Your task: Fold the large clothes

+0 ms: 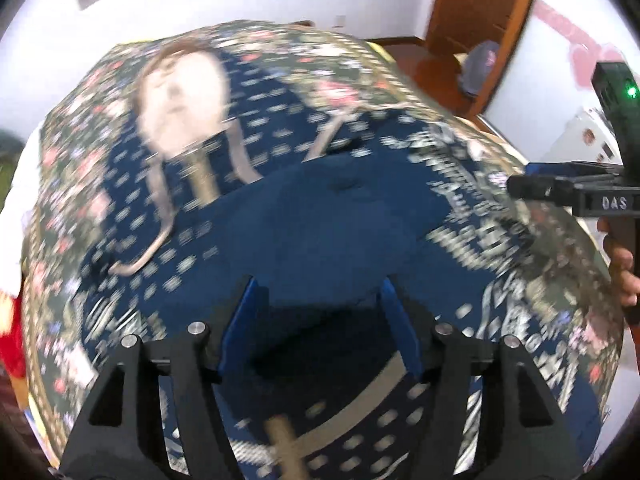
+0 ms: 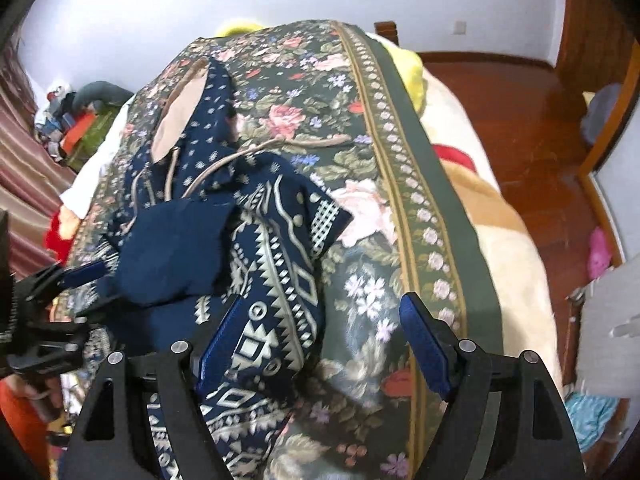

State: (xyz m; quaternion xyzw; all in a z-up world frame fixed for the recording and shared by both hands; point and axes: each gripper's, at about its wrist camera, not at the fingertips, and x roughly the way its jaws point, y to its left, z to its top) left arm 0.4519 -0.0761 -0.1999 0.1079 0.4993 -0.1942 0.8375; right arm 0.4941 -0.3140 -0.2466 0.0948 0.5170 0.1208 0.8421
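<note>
Navy patterned hoodie [image 2: 256, 240] lying half-folded and bunched on floral bedspread [image 2: 400, 184], ahead of released left hand-held gripper [image 1: 320, 312] and right hand-held gripper [image 2: 324, 340]; likely more folds left.

A home bedroom: floral-covered bed [image 2: 420, 184]; wooden floor [image 2: 516, 120]; wooden door [image 1: 480, 4].

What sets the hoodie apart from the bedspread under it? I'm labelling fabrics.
The hoodie is navy with pale geometric bands; the bedspread is dark green with pink flowers. The hoodie lies bunched and folded; the bedspread lies spread flat. The hoodie has drawcords; the bedspread has a striped border. Both are patterned.
</note>
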